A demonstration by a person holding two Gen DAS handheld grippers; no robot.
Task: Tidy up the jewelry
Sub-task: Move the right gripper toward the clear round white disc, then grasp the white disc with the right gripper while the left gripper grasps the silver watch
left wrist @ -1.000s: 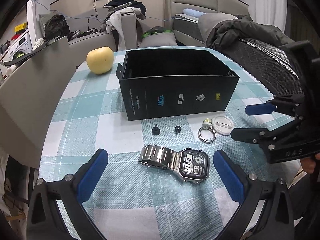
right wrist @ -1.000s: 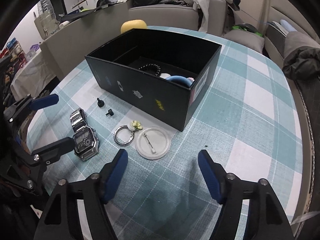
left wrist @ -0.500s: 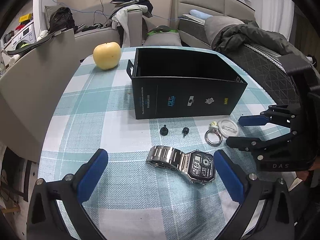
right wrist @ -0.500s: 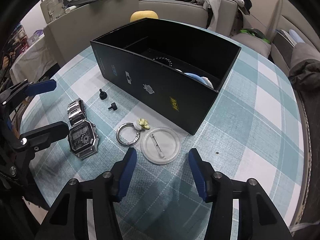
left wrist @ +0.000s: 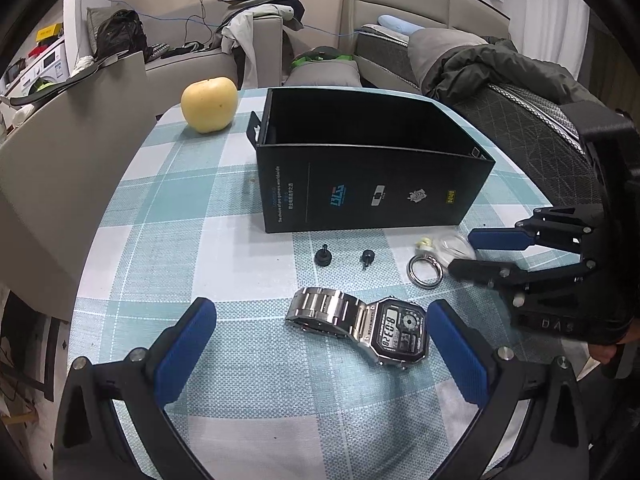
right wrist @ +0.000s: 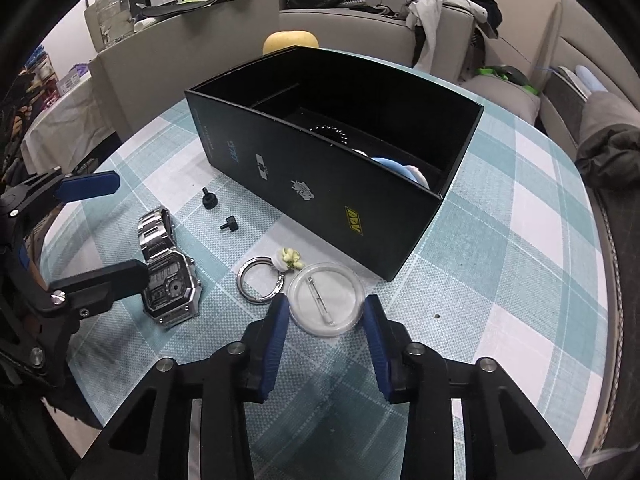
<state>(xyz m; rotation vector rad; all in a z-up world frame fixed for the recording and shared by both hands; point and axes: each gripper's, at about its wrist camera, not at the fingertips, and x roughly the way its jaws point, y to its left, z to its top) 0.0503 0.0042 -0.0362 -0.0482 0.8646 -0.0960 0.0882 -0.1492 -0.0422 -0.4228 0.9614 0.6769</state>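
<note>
An open black box (left wrist: 372, 184) (right wrist: 320, 184) stands mid-table with beads and a blue item inside. In front of it lie a steel digital watch (left wrist: 372, 322) (right wrist: 166, 268), two small black studs (left wrist: 322, 257) (right wrist: 207, 201), a silver ring with a pale charm (left wrist: 425, 271) (right wrist: 261, 280) and a clear round pin badge (right wrist: 326, 298) (left wrist: 452, 246). My right gripper (right wrist: 325, 320) is open, its fingers either side of the badge's near edge. My left gripper (left wrist: 316, 344) is open, wide around the watch.
A yellow apple (left wrist: 209, 104) sits at the table's far left, behind the box. The round table has a teal checked cloth (left wrist: 168, 208). A grey chair back (left wrist: 60, 168) stands at the left edge. Sofas with clothes lie beyond.
My right gripper has moved forward and narrowed, so its fingers now flank the badge. My left gripper has shifted a little; the watch sits more between its fingers.
</note>
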